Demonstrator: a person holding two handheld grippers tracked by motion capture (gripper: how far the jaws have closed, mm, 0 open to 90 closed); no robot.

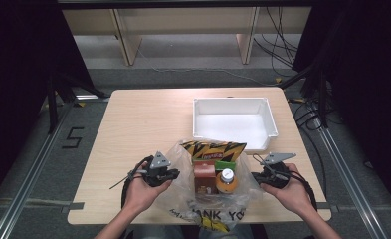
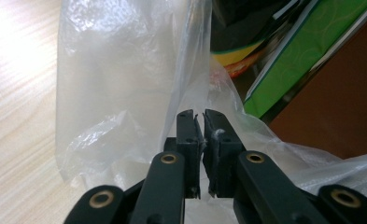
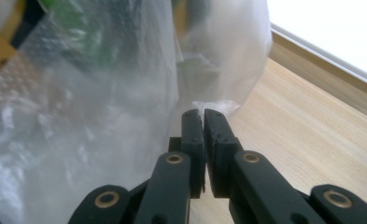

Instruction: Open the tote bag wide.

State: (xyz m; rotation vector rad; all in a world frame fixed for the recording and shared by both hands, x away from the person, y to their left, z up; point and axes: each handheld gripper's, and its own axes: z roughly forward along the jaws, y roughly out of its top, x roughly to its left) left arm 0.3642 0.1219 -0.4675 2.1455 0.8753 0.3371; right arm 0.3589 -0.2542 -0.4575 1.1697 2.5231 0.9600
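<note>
A clear plastic bag (image 1: 182, 201) stands open near the table's front edge. Inside it are a yellow-and-black snack pack (image 1: 213, 149), a green box (image 1: 226, 166), a brown carton (image 1: 203, 181) and an orange bottle (image 1: 226, 183). My left gripper (image 1: 175, 174) pinches the bag's left edge; in the left gripper view the jaws (image 2: 198, 114) are shut on the thin film (image 2: 125, 70), with the green box (image 2: 302, 51) and brown carton (image 2: 344, 107) just beyond. My right gripper (image 1: 255, 177) holds the bag's right edge, its jaws (image 3: 203, 113) shut on a fold of the film (image 3: 78, 116).
A white empty bin (image 1: 233, 101) sits behind the bag at the back right of the wooden table (image 1: 143, 124); its wall (image 3: 330, 32) shows in the right gripper view. Bare tabletop lies to the left. Shelving legs and cables are on the floor beyond.
</note>
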